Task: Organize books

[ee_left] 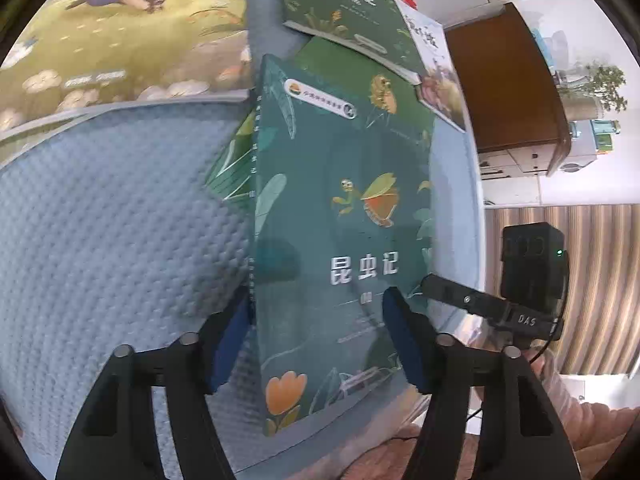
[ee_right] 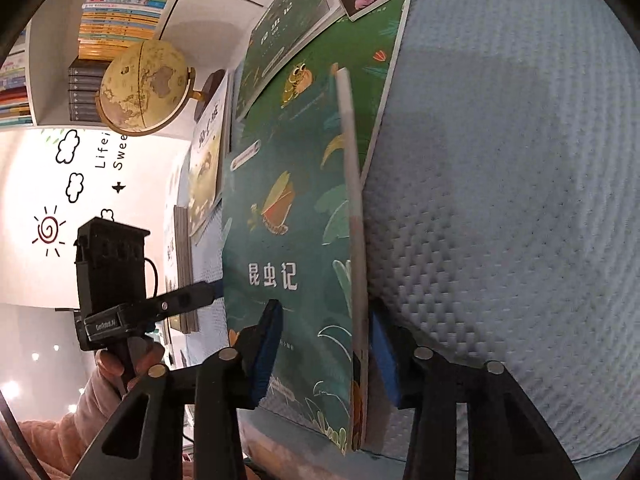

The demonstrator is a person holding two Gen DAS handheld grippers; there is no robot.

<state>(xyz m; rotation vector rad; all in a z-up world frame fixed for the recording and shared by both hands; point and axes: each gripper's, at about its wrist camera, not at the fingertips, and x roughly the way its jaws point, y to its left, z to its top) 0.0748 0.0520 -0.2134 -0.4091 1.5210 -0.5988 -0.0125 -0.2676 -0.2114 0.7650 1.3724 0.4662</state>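
A teal book (ee_left: 340,220) with white characters and an insect drawing is tilted up off the blue quilt (ee_left: 120,220). My left gripper (ee_left: 316,300) straddles its near end. One blue pad sits against the spine and the other lies on the cover. My right gripper (ee_right: 324,308) takes the same teal book (ee_right: 288,208) from its page-edge side, with one pad on the cover and one under the back. Both pairs of pads look pressed on it. Each gripper shows in the other view: the right gripper (ee_left: 452,292) at the book's edge, the left gripper (ee_right: 192,300) at the spine.
A brighter green book (ee_right: 360,60) lies under the teal one, and a dark green book (ee_left: 340,0) overlaps it further back. A large picture book (ee_left: 120,40) lies at the far left. A globe (ee_right: 144,88), a bookshelf (ee_right: 120,8) and a wooden cabinet (ee_left: 504,80) stand beyond the bed.
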